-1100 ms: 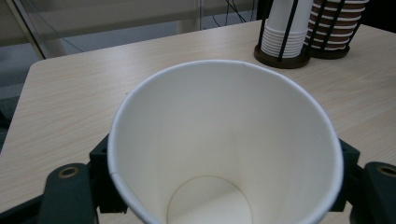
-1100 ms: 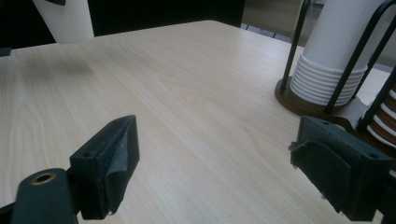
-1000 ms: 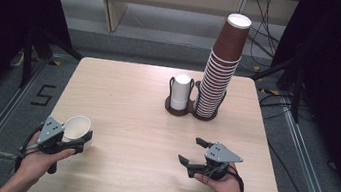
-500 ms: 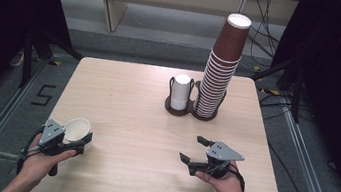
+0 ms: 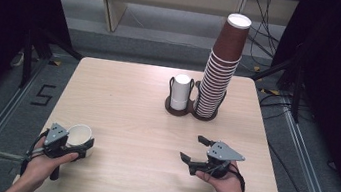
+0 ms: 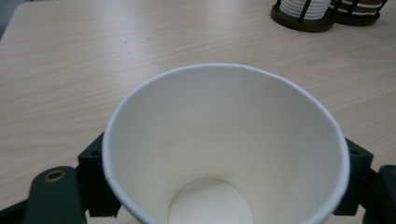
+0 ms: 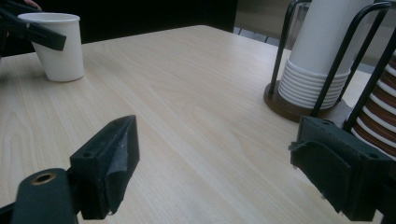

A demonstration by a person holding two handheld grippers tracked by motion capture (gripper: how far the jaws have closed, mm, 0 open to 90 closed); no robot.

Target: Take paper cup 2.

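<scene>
Your worktop is a pale wood slab with rounded corners, set on a dark floor. Seen from the high view with the worktop's middle as the dial's centre, the tall stack of brown cups rises at about 1 o'clock, leaning slightly toward the far edge, its top cup showing a white inside. Just beside it, toward 12 o'clock, a shorter stack of white cups stands upright between thin dark rods. Both stacks sit in a dark double holder, whose two round bases touch each other.

Your right claw rests at about 4 o'clock, near the front edge, in your right hand. Its jaws stand apart with bare worktop between them, pointing toward the holder; nothing is held.

Your left claw sits at about 8 o'clock, close to the front left corner, in your left hand. A single white paper cup stands upright on the worktop between its jaws, mouth up, well apart from the stacks. The jaws have just been opening; in the left gripper view they flank the cup on either side just below its rim, but you cannot tell from the pictures whether the pads press on its wall.
</scene>
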